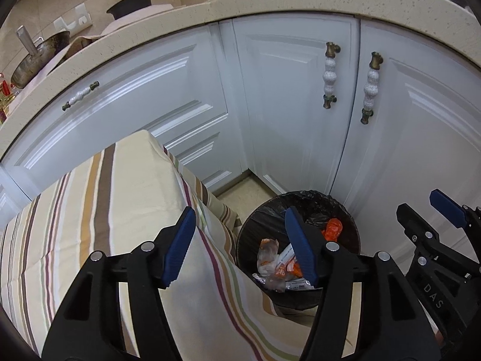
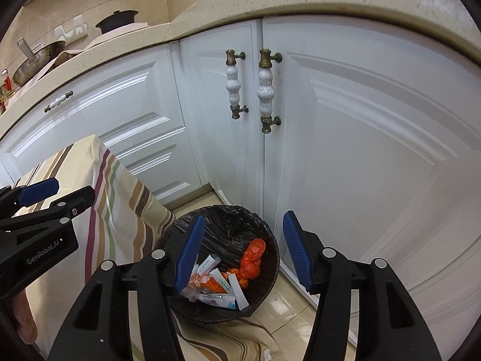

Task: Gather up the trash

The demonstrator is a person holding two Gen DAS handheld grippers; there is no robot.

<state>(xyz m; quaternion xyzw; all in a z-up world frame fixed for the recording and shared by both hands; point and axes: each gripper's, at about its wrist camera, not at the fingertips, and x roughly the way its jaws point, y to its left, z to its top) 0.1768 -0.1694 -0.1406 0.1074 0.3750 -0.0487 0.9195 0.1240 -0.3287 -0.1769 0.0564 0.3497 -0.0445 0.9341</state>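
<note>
A round bin with a black liner (image 1: 306,201) (image 2: 231,215) stands on the floor in the cabinet corner. It holds trash: an orange bag (image 1: 332,228) (image 2: 252,255), white and orange wrappers (image 1: 270,258) and white packets (image 2: 228,288). My left gripper (image 1: 240,243) is open and empty, above the table's edge and the bin's left rim. My right gripper (image 2: 242,249) is open and empty, directly above the bin. The right gripper also shows at the right edge of the left wrist view (image 1: 427,210), and the left gripper at the left of the right wrist view (image 2: 57,192).
A table with a striped cloth (image 1: 99,198) (image 2: 99,180) stands left of the bin, its cloth hanging to the floor. White cabinet doors with ceramic handles (image 1: 329,75) (image 2: 266,90) rise behind. A beige counter (image 1: 270,0) holds a wok (image 1: 39,57) and a dark pot (image 1: 129,4).
</note>
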